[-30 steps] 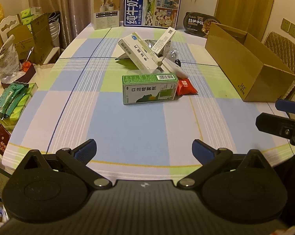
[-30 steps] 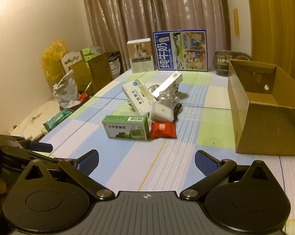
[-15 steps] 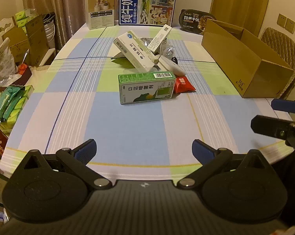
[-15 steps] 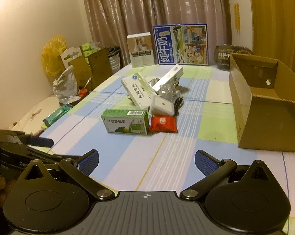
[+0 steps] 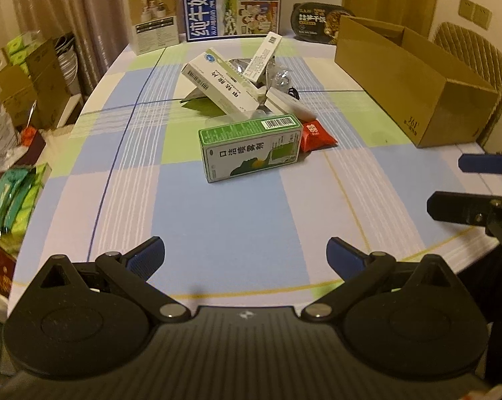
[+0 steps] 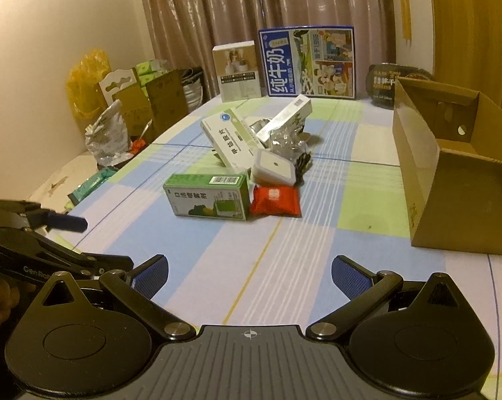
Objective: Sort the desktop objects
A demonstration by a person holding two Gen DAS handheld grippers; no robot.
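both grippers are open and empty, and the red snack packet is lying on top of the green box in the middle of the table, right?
Not quite. The left gripper and right gripper are open and empty, but the red snack packet lies on the checked tablecloth beside the green rectangular box, touching its end, as the right wrist view shows.

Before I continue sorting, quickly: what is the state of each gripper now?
Left gripper: open, holding nothing.
Right gripper: open, holding nothing.
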